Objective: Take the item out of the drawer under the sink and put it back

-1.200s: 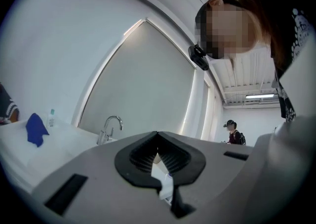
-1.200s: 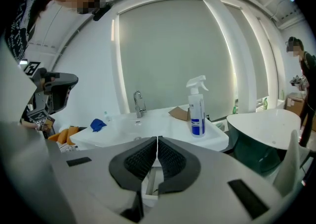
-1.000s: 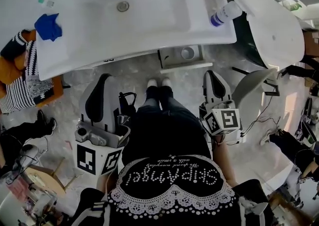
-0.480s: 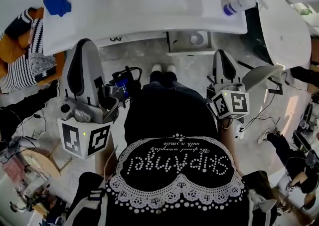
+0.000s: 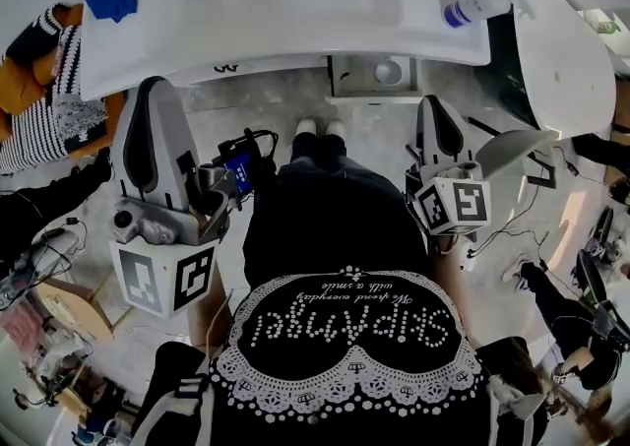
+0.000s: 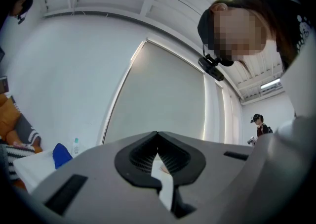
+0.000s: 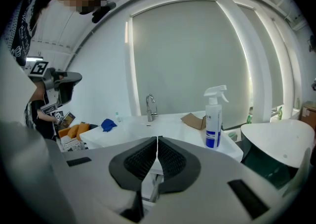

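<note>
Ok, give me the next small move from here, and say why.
Probably move the right tool forward and down toward the drawer under the sink, opening it on the way. Both it and the left tool are shut and empty, held back from the sink, while the round item sits in the open drawer, on the right tool's side.

Head cam overhead, R cam toward sink [image 7: 171, 126]

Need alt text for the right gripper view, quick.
The right tool, jaws together and empty, points at a white sink with a faucet. A spray bottle stands on its right end, a blue cloth lies on its left.
</note>
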A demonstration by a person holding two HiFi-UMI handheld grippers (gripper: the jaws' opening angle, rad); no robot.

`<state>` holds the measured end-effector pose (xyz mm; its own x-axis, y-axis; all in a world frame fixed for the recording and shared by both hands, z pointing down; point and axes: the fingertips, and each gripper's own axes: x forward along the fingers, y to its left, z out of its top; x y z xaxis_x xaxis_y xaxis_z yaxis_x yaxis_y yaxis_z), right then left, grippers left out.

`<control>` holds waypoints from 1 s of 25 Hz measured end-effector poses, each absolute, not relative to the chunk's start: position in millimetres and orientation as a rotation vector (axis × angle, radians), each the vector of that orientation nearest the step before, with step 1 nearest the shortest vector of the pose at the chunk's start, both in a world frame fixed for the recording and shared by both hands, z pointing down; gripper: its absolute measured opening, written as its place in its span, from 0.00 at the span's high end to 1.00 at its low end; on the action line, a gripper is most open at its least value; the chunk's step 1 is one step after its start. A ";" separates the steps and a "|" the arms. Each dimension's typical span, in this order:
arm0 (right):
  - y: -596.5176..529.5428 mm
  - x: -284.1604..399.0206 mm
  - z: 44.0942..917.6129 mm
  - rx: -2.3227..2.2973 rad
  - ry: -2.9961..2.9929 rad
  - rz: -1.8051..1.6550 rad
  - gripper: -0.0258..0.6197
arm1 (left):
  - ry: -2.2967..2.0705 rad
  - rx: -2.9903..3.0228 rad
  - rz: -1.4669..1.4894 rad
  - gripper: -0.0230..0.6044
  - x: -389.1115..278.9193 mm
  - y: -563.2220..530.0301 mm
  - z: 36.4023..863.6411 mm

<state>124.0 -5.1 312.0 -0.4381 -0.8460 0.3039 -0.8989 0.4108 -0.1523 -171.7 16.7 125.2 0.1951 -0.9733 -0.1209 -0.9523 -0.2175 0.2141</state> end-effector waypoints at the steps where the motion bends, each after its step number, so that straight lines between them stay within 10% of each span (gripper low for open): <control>1: -5.5 122.5 313.3 1.547 -2.480 0.446 0.92 | -1.897 2.360 -0.328 0.96 -170.0 17.0 129.2; 25: -47.2 115.8 496.4 0.893 -2.176 0.436 0.82 | -1.795 2.256 -0.179 0.96 -121.8 -14.3 181.8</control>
<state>115.8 -47.2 496.4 -0.4908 -0.4637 0.7377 -0.7121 0.7013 -0.0330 -121.8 -14.3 181.8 0.2326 -0.9707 0.0604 -0.9397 -0.2083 0.2712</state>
